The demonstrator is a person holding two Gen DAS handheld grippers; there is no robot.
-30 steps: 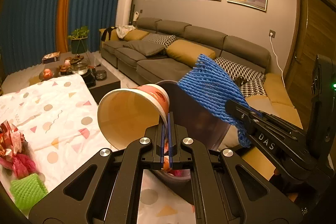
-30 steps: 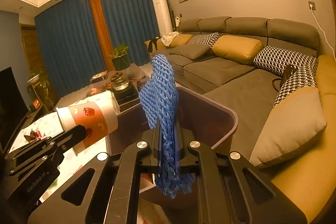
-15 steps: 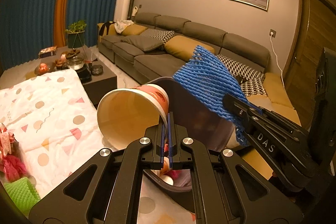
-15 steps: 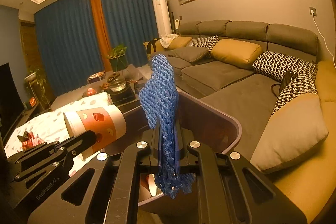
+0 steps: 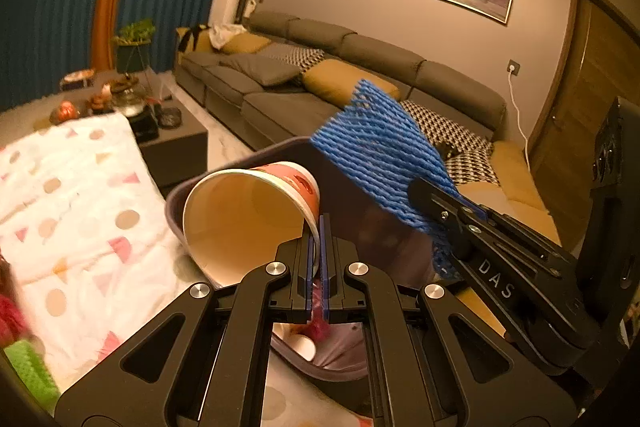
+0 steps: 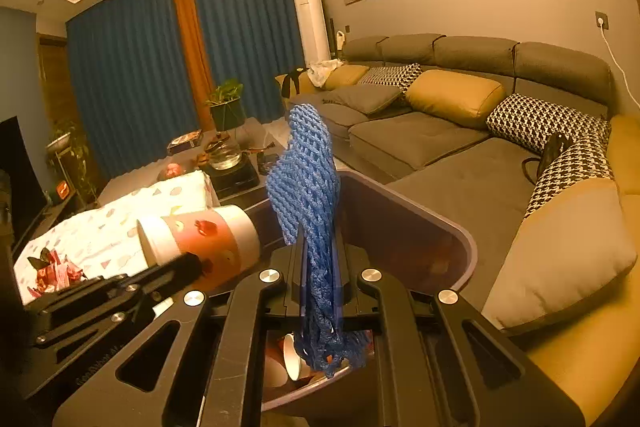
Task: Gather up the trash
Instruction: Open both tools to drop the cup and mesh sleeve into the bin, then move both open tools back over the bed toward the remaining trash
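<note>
My left gripper (image 5: 317,227) is shut on the rim of a paper cup (image 5: 248,215), white and orange, lying on its side over the near rim of a purple trash bin (image 5: 180,195). My right gripper (image 6: 318,247) is shut on a blue foam net sleeve (image 6: 306,183), which hangs above the same bin (image 6: 440,227). In the right wrist view the cup (image 6: 200,239) sits left of the sleeve; in the left wrist view the sleeve (image 5: 380,155) is right of the cup. Other cups lie inside the bin.
A table under a white patterned cloth (image 5: 72,211) carries a green foam net (image 5: 28,371) and red wrappers (image 6: 52,271). A grey sofa (image 6: 440,139) with cushions runs behind the bin. A dark coffee table (image 5: 176,143) holds a glass teapot.
The left gripper with the cup has shifted toward the bin and a little lower, so the bin's inside now shows beneath it. The right gripper and blue sleeve stayed put.
</note>
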